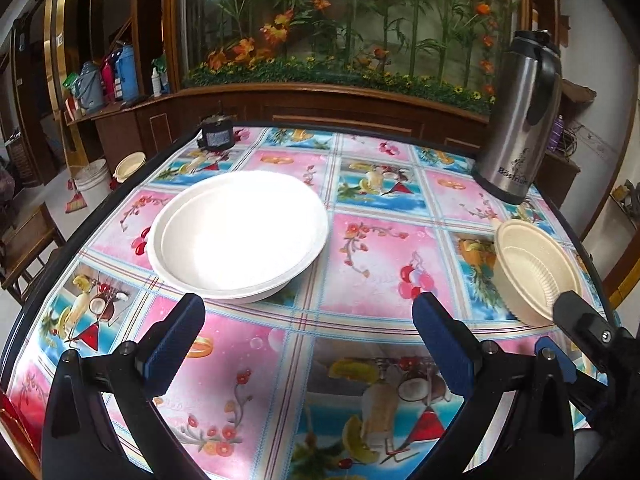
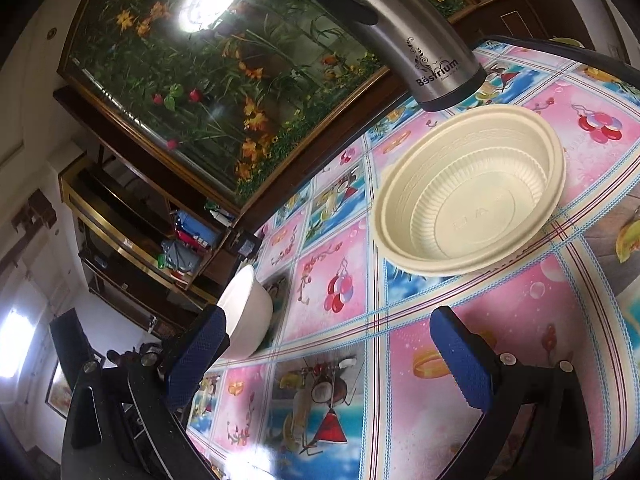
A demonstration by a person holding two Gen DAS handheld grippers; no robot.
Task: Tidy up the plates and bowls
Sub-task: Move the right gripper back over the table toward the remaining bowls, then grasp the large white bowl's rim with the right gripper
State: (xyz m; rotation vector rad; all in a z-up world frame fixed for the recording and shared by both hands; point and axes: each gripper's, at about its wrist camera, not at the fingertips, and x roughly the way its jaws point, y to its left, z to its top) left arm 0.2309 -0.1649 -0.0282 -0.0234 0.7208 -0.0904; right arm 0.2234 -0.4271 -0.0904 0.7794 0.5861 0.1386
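Note:
A stack of white plates point(image 1: 240, 236) rests on the table's patterned cloth, just beyond my left gripper point(image 1: 308, 308), which is open and holds nothing. Cream bowls point(image 1: 534, 270) nested in one another sit at the right. The right gripper's black body point(image 1: 580, 320) shows beside them in the left wrist view. In the right wrist view the cream bowls point(image 2: 470, 192) lie ahead of my right gripper point(image 2: 328, 328), open and empty, a short way off. The white plates point(image 2: 248, 312) appear edge-on behind its left finger.
A steel thermos jug point(image 1: 518, 120) stands at the far right of the table point(image 1: 360, 340), right behind the cream bowls. A small dark jar point(image 1: 216, 132) sits at the far left edge. A wooden cabinet with a flower display runs behind the table.

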